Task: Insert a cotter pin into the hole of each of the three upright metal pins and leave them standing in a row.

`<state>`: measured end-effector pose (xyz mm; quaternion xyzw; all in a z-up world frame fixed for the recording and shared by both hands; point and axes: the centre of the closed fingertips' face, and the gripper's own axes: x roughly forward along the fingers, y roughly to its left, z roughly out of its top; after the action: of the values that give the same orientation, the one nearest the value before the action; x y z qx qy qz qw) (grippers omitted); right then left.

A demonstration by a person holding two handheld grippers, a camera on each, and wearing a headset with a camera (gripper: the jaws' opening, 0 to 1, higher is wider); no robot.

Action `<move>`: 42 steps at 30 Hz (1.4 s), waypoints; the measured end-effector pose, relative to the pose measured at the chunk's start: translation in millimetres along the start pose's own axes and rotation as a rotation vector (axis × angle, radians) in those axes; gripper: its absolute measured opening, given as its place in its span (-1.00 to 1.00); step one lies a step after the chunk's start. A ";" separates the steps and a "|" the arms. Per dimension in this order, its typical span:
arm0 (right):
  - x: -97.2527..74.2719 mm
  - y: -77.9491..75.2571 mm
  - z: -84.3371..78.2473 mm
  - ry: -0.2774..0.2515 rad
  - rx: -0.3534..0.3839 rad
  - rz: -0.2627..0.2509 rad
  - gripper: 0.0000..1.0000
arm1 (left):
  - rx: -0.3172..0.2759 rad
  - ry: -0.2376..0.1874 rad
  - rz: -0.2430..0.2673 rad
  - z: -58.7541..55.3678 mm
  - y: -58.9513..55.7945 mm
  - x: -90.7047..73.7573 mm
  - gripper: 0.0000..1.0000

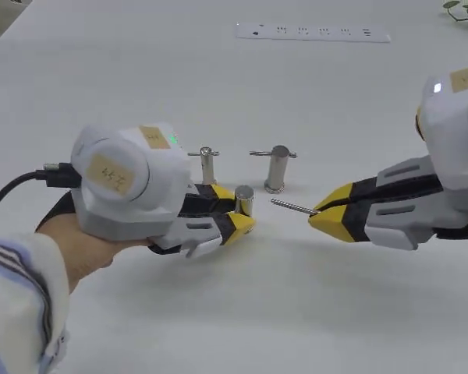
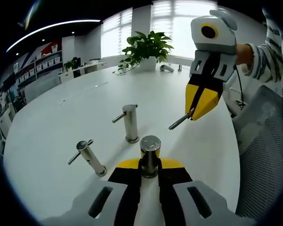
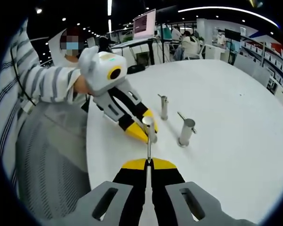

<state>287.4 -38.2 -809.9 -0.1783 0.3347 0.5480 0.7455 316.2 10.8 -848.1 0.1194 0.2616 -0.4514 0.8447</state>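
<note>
White table (image 1: 234,312) runs across the whole head view, with a white power strip (image 1: 312,33) lying along its far edge at the top of the frame. In the left gripper view a potted plant (image 2: 148,47) stands at the table's far side in front of bright windows.

At left centre of the head view the left gripper (image 1: 238,218), gripped in a hand (image 1: 86,245), has its yellow-tipped jaws closed on the lower shank of a bare metal pin (image 1: 244,199), which stands upright between them with its round head clear above the tips.

From the right edge the right gripper (image 1: 321,214) reaches in, jaws pinched tight on a loose cotter pin (image 1: 292,206). That pin sticks out of the tips toward the bare metal pin; its free end is near the head but apart from it.

Behind these, at centre frame, a second metal pin (image 1: 278,167) stands upright with a fitted cotter pin (image 1: 271,153) crosswise through its top. Left of it, well apart, a slimmer metal pin (image 1: 207,167) stands upright with another cotter pin (image 1: 204,153) through it.
</note>
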 end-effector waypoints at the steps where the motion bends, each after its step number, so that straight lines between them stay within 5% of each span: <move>1: 1.0 0.2 0.7 0.001 -0.004 0.002 -0.94 | -0.003 -0.001 0.008 -0.1 0.0 -0.1 -0.77; 23: 13.7 -2.0 8.5 0.015 -0.069 0.016 -0.94 | -0.070 -0.059 0.108 -1.9 2.5 0.3 -0.77; 42: 23.8 -1.9 12.2 -0.012 -0.086 0.024 -0.94 | -0.119 -0.052 0.105 -7.9 2.9 2.6 -0.76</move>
<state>297.0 -14.5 -817.9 -0.2030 0.3085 0.5719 0.7325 317.2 14.0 -856.2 0.0708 0.2591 -0.3934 0.8792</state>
